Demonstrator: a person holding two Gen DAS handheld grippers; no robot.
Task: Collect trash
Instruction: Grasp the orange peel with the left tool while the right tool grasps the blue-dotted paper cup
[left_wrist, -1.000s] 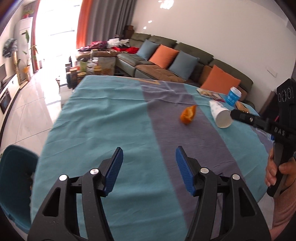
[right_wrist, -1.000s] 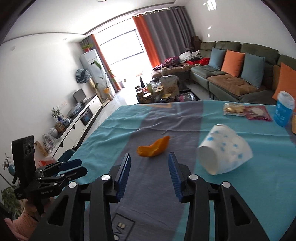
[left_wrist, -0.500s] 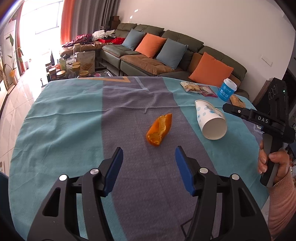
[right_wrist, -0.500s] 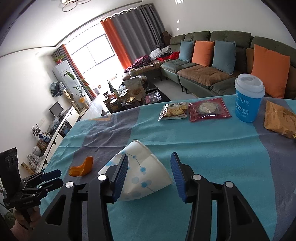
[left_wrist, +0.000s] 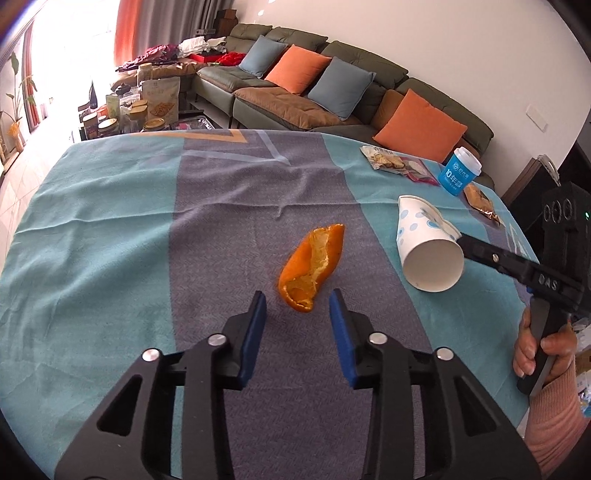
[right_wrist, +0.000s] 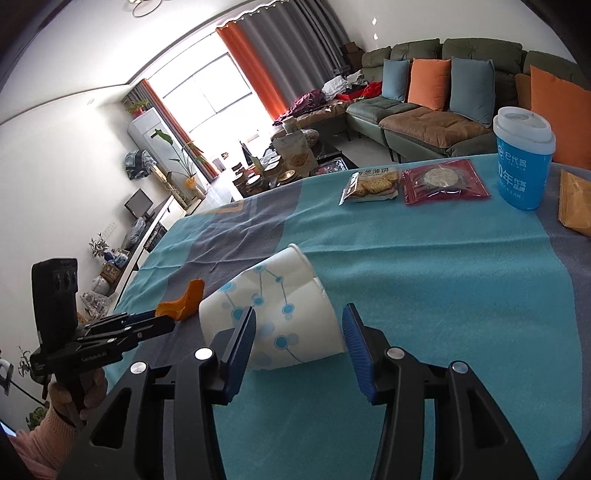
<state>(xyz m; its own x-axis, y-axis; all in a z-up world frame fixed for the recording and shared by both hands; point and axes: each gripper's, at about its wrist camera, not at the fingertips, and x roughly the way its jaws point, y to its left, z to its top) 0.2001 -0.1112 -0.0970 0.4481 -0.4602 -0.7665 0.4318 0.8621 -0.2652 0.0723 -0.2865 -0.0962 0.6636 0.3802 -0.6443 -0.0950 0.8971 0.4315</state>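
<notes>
While a second ago both grippers hung back from the trash, each now sits at its own piece: the left gripper (left_wrist: 297, 308) has its jaws closing, the near tip of the peel (left_wrist: 312, 264) between them, not yet pinched. Right of the peel, the tipped cup (right_wrist: 273, 314) lies between the right gripper's (right_wrist: 297, 330) parted jaws, unclamped. Both grasps look imminent

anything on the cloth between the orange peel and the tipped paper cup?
Nothing: in the left wrist view only bare tablecloth separates the orange peel from the paper cup.
</notes>
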